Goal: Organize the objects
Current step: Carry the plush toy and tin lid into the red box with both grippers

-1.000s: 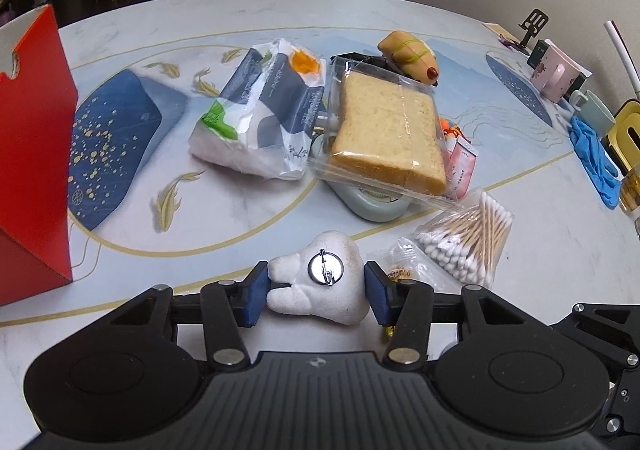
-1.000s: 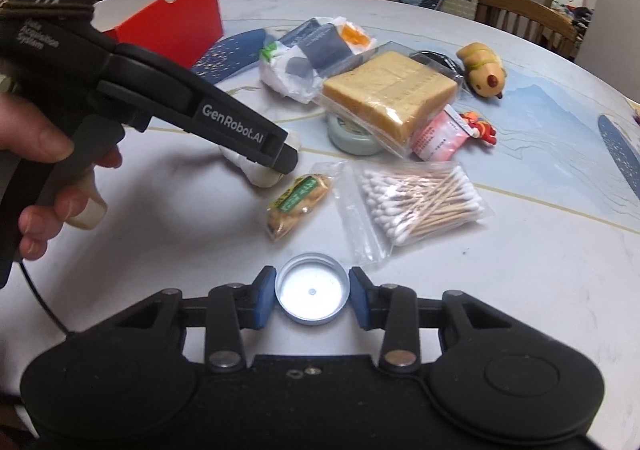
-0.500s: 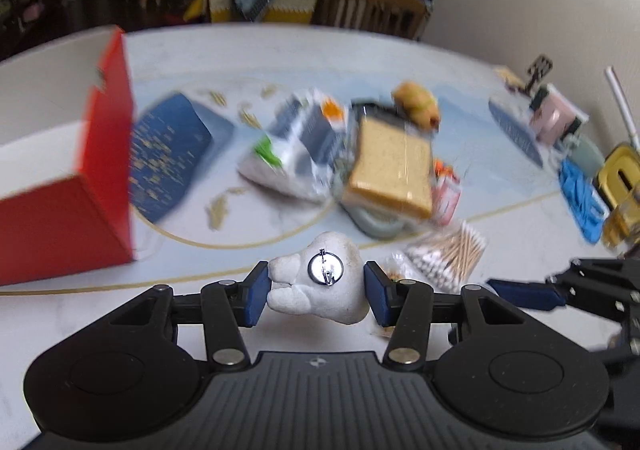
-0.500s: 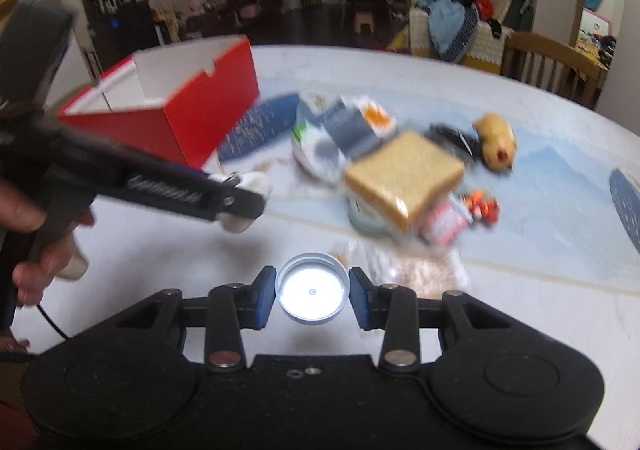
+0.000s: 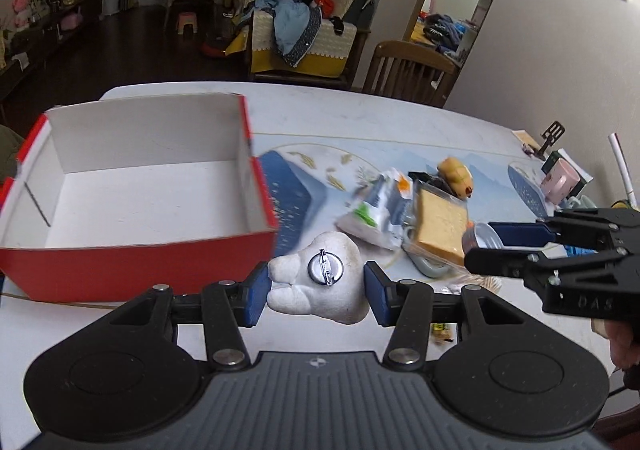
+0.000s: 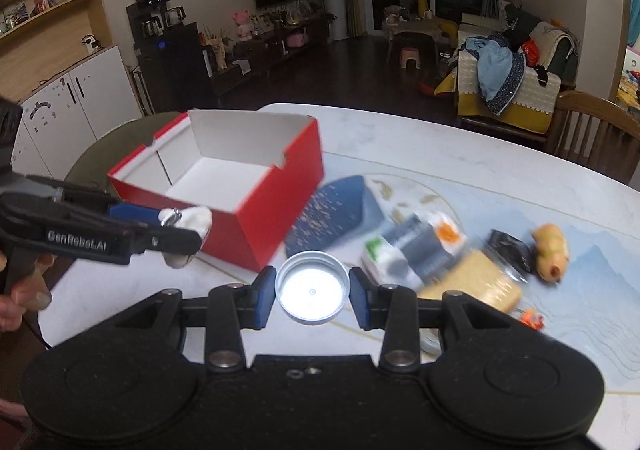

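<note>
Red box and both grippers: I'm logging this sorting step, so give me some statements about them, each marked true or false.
1. The left gripper is shut on a white tooth-shaped plush brooch. True.
2. The right gripper is open with nothing between its pads. False: it is shut on a round metal lid.
3. The red box already holds several items. False: only its bare white inside shows.
4. The packaged bread slice lies on the table, outside the box. True.

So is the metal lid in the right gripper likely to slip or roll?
The lid looks thin, smooth and shiny, so it is probably light and slippery. The right gripper pinches only its round rim, so it might pivot. Dropped on edge, it would likely roll.
</note>
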A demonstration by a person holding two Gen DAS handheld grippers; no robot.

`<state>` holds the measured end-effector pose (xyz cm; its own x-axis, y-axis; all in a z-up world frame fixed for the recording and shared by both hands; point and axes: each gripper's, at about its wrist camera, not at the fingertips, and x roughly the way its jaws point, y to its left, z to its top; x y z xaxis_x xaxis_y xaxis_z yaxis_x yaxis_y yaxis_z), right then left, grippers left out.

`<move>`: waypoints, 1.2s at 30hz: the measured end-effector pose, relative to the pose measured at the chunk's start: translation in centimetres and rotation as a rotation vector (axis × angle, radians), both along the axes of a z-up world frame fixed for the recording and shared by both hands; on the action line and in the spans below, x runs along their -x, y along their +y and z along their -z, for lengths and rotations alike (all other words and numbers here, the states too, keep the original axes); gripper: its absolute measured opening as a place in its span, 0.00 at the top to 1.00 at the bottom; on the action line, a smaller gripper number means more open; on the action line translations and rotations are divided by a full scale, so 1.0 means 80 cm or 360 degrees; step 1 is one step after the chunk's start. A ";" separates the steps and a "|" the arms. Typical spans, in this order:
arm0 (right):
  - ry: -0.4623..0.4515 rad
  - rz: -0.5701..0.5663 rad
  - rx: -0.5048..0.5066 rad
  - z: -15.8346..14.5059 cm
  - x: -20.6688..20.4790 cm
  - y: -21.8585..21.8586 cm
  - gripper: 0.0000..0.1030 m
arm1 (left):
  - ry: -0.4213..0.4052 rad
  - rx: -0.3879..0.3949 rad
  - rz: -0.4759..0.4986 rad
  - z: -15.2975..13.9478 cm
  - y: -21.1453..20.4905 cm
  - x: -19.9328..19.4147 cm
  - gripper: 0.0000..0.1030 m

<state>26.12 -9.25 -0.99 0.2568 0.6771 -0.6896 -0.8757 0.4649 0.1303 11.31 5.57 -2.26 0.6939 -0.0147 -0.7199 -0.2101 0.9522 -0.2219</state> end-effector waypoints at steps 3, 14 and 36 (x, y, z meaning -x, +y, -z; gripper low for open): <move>-0.0036 -0.0026 0.0025 -0.009 0.013 0.036 0.63 | -0.0006 0.0011 0.0011 -0.004 0.029 0.010 0.52; -0.0175 -0.0122 0.0117 -0.016 0.036 0.165 0.63 | 0.0016 -0.0069 0.0026 -0.021 0.145 0.026 0.52; -0.0146 -0.0208 0.0629 0.122 0.012 0.351 0.63 | 0.0386 -0.0569 0.0243 0.083 0.250 -0.111 0.52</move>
